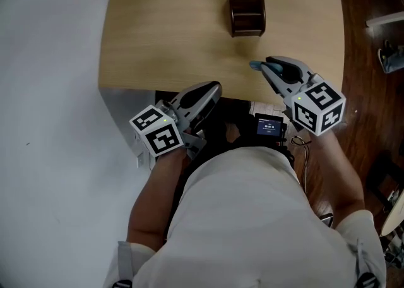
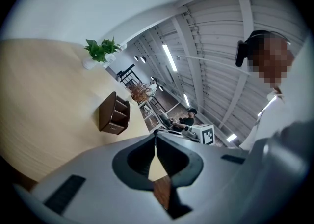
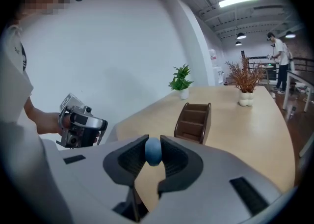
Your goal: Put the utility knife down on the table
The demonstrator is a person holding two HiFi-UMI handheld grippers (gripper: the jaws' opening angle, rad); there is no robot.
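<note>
My right gripper point(image 1: 267, 66) is shut on the utility knife point(image 1: 255, 64), of which only a small blue end shows past the jaw tips. It hovers over the near right part of the wooden table point(image 1: 164, 34). In the right gripper view the blue knife end point(image 3: 153, 151) sits pinched between the two dark pads of the right gripper point(image 3: 153, 143). My left gripper point(image 1: 213, 90) is at the table's near edge, its jaws closed together with nothing between them; in the left gripper view the left gripper point(image 2: 156, 135) shows its pads touching.
A dark brown desk organizer point(image 1: 246, 10) stands on the table beyond the right gripper, also seen as the organizer point(image 3: 194, 121). A small potted plant point(image 3: 180, 82) and a vase of dried twigs point(image 3: 244, 81) stand at the far end. A person point(image 3: 278, 57) stands in the background.
</note>
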